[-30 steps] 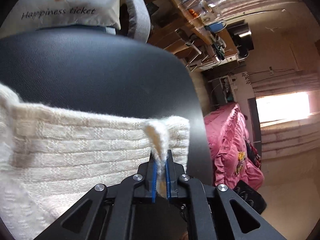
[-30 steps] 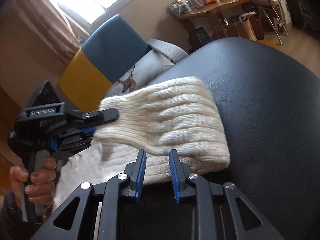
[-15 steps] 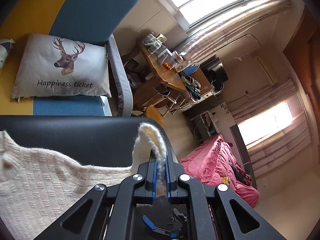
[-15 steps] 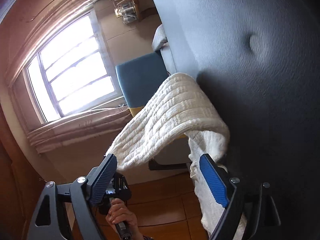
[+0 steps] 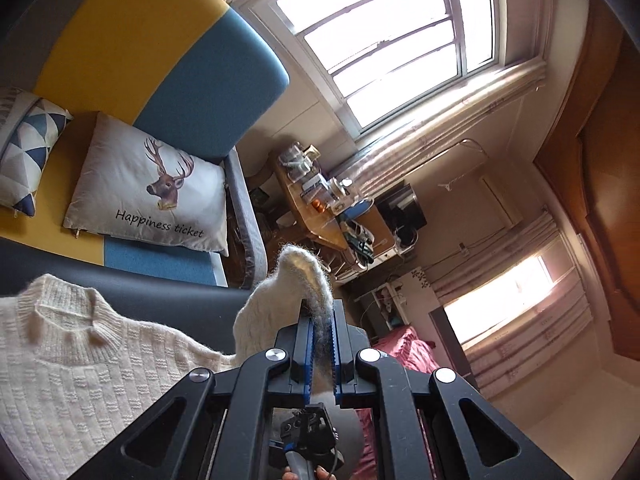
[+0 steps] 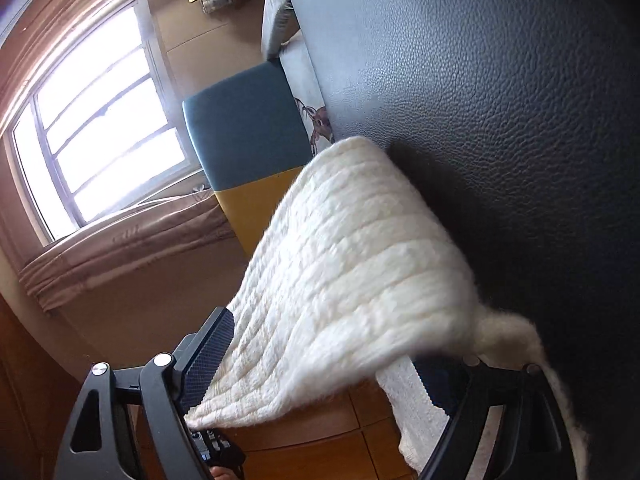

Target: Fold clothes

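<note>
A cream knitted sweater (image 5: 72, 372) lies on a dark leather surface (image 5: 152, 300), collar toward the sofa. My left gripper (image 5: 320, 344) is shut on a lifted fold of the sweater (image 5: 296, 276), raised above the surface. In the right wrist view the sweater (image 6: 352, 264) drapes from the dark leather surface (image 6: 500, 100) down between the fingers of my right gripper (image 6: 320, 364), which is wide open around it; the right finger is partly hidden by cloth.
A blue and yellow sofa (image 5: 172, 64) with a deer cushion (image 5: 152, 192) and a triangle-pattern cushion (image 5: 24, 148) stands behind the surface. A cluttered wooden table (image 5: 320, 208) and a pink bed (image 5: 404, 352) are to the right. A bright window (image 6: 100, 128) is beyond.
My left gripper has lifted the sweater fold higher and tilted up toward the window. My right gripper opened wide, rolled sideways and moved closer, with the sweater now hanging between its fingers.
</note>
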Tool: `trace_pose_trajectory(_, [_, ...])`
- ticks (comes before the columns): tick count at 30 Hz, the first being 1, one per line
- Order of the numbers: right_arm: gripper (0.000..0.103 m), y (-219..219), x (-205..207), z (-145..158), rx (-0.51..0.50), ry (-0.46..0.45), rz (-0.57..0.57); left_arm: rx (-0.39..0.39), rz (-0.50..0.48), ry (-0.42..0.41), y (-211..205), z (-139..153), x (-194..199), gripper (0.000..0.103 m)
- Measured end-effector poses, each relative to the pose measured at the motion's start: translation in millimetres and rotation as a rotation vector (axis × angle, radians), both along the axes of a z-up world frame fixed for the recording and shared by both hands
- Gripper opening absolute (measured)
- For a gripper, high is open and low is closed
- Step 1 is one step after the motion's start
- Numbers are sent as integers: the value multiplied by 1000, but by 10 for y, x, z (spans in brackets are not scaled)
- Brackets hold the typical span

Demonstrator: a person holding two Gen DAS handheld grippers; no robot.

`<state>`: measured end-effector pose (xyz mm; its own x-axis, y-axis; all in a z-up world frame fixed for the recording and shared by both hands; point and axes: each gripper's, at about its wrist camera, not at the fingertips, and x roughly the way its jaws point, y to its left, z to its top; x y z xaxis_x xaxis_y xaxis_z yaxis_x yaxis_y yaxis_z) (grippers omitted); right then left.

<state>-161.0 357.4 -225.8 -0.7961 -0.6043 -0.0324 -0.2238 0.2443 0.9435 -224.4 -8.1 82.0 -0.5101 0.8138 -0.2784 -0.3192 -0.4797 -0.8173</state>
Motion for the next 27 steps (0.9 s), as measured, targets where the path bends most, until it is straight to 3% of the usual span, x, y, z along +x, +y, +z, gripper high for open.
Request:
trace_pose_trajectory(4, [88, -57, -41, 30, 53, 0, 3, 16, 67, 4, -543, -123, 182, 7])
trace_pose_trajectory(8, [87, -79, -90, 111, 127, -14, 26, -14, 123, -62, -948, -517, 262, 7])
trace_pose_trajectory(16, [86, -128, -84, 331, 329, -59, 115, -219, 193, -282, -1330, -1694, 253, 7])
trace_pose_trajectory(22, [86, -150, -71, 465, 569, -95, 160, -415, 188, -359, -1417, -2249, 275, 7])
trace_pose_trajectory(25, [85, -120, -27, 428, 569, -86, 155, -389, 174, -399, -1506, -2412, 304, 7])
trace_pose_trajectory(27, [85, -117, -25, 430, 575, -84, 158, -310, 179, -432, -1589, -2456, 311, 7])
